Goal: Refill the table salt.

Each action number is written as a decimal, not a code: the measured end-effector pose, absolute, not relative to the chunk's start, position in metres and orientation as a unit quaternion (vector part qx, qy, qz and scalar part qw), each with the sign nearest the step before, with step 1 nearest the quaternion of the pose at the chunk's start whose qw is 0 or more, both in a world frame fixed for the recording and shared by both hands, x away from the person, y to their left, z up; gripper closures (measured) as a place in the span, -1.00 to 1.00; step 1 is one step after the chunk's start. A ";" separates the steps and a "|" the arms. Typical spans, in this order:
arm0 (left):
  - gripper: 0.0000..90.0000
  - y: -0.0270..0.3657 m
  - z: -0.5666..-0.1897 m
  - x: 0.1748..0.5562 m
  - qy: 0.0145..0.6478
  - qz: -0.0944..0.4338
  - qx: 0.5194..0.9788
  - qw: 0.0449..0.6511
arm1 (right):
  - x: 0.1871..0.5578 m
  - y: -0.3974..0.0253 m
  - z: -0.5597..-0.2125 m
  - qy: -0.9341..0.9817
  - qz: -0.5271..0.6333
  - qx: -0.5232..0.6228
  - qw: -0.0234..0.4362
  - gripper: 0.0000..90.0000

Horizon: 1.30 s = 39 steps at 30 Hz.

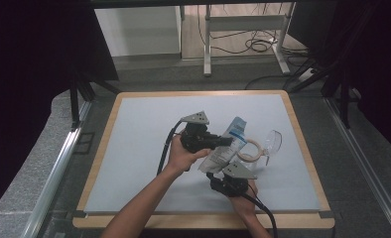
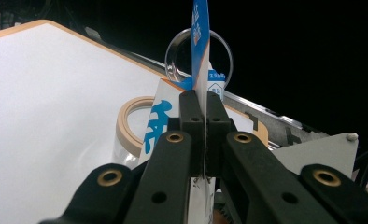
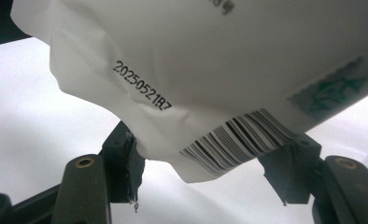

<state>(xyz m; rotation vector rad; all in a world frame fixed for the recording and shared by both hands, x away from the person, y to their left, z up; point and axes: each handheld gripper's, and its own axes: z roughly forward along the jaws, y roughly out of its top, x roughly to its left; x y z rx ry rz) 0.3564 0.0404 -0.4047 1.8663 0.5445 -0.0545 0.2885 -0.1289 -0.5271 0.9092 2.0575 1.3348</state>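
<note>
High view: the left gripper (image 1: 222, 142) is pinching a white-and-blue pouch (image 1: 227, 144) above the table (image 1: 134, 144).
The right gripper (image 3: 205, 168) is sitting spread under the pouch's bottom corner, beside a tape roll (image 1: 249, 150).

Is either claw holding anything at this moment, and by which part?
The left claw is shut on the white-and-blue pouch, pinching its thin edge. The right claw is open, its jaws either side of the pouch's barcode corner without clamping it.
</note>
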 end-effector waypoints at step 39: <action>1.00 0.024 -0.418 0.376 0.248 -0.050 0.801 0.543 | 0.286 -0.128 -0.531 0.759 0.479 0.369 0.241 -0.16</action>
